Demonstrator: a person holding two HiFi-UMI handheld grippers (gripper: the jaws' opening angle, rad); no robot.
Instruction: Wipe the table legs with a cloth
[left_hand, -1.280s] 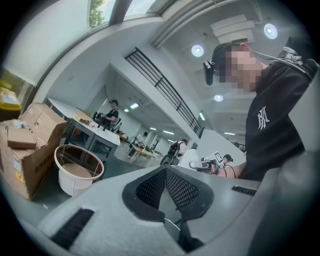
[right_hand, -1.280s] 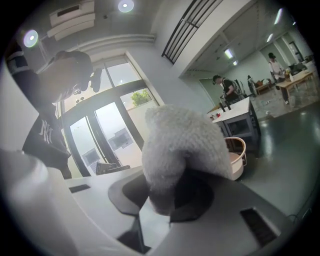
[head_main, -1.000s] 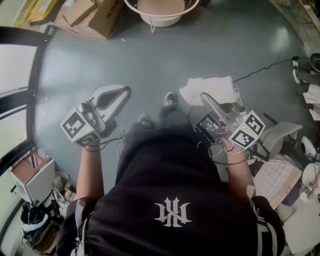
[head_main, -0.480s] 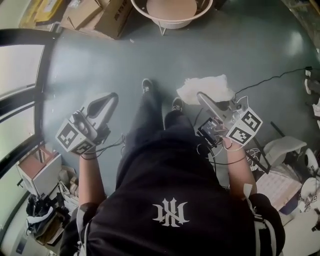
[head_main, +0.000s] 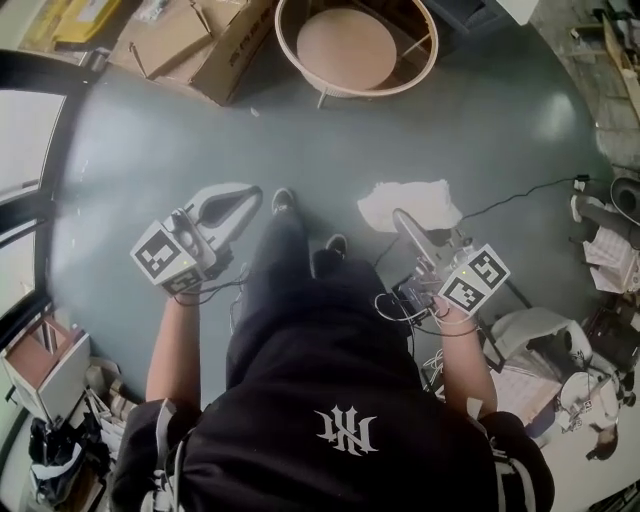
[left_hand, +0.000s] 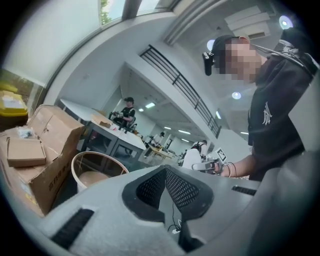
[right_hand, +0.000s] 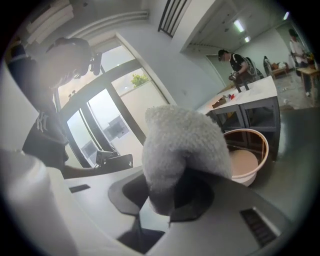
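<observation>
A white fluffy cloth (head_main: 410, 202) hangs above the grey floor, and my right gripper (head_main: 402, 218) is shut on it. In the right gripper view the cloth (right_hand: 182, 145) bulges out of the jaws and hides the fingertips of that gripper (right_hand: 172, 200). My left gripper (head_main: 250, 190) is held at the left of my legs, shut with nothing in it; its mesh pads (left_hand: 150, 187) meet at the tips. A round low table with a raised rim (head_main: 432, 60) stands ahead on thin legs, also visible as the round table (left_hand: 85, 157) and the round table (right_hand: 265, 150).
Cardboard boxes (head_main: 190, 35) lie at the back left beside the round table. A dark window frame (head_main: 40, 150) curves along the left. A black cable (head_main: 520, 195) runs over the floor at the right, near chairs and clutter (head_main: 560, 340). My shoes (head_main: 283, 200) are between the grippers.
I have stepped forward, so the round table and boxes show lower and fuller in the head view. Both grippers moved with me; the right one still holds the cloth.
</observation>
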